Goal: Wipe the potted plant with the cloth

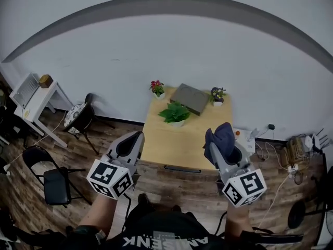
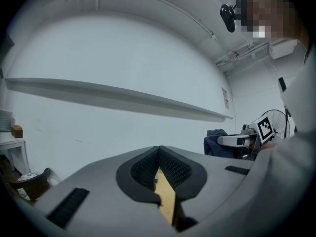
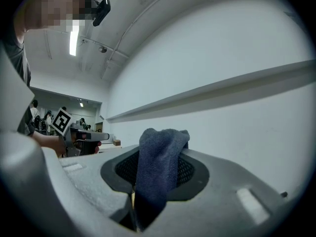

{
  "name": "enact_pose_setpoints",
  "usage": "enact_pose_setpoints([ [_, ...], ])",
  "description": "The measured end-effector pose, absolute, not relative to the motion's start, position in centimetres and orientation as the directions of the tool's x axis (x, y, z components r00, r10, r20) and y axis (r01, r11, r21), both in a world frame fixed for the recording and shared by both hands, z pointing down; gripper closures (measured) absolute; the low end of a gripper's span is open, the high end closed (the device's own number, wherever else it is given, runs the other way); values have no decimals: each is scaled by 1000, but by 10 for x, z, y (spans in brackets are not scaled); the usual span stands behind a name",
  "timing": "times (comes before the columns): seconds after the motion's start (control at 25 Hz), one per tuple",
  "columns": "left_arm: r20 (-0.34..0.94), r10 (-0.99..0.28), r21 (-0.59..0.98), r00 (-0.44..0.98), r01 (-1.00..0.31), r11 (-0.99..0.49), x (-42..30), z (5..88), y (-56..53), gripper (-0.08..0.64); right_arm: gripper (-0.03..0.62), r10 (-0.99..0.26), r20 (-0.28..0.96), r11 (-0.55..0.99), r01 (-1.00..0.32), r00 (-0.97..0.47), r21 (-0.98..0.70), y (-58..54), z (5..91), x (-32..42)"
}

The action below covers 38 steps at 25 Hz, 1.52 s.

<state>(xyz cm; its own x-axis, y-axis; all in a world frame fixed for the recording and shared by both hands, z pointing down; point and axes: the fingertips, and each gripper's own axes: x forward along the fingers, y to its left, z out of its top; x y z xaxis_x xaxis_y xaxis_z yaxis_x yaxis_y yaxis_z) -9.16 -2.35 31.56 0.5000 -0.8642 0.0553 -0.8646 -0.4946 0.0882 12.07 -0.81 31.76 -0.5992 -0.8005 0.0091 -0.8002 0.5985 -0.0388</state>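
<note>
A green leafy potted plant (image 1: pixel 175 113) in a white pot stands at the middle of a small wooden table (image 1: pixel 156 145) against the white wall. My right gripper (image 1: pixel 220 146) is shut on a dark blue cloth (image 1: pixel 220 137), which bunches up between its jaws (image 3: pixel 160 162). It hangs over the table's near right corner, short of the plant. My left gripper (image 1: pixel 136 139) is shut and empty at the table's near left corner; in the left gripper view its pads (image 2: pixel 159 166) meet with nothing between them. Both grippers point level toward the wall.
On the table's back edge stand a red-flowered pot (image 1: pixel 157 88), a purple-flowered pot (image 1: pixel 217 96) and a flat grey box (image 1: pixel 190 98). Black chairs (image 1: pixel 54 184) and a white side table (image 1: pixel 32 100) are at left. Cables and a power strip (image 1: pixel 291 165) lie at right.
</note>
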Motion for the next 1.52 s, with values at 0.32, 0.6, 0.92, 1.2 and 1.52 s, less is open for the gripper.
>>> enact_pose_setpoints([
  [0.32, 71, -809, 97, 583, -812, -576, -113, 330, -92, 558, 467, -854, 42, 518, -855, -518, -19, -49, 320, 94],
  [0.6, 133, -700, 62, 702, -711, -701, -122, 346, -141, 482, 466, -907, 54, 417, -909, -417, -16, -82, 317, 68],
  [0.92, 214, -585, -27, 782, -594, -804, -123, 369, -172, 472, 466, -948, 65, 310, -951, -310, -12, -98, 322, 42],
  [1.2, 275, -496, -27, 823, -510, -860, -115, 397, -197, 471, 466, -971, 102, 212, -977, -215, -32, -104, 334, 39],
  [1.52, 390, -460, -49, 798, -481, -875, -79, 449, -214, 454, 466, -966, 148, 212, -977, -214, -31, -115, 347, 62],
])
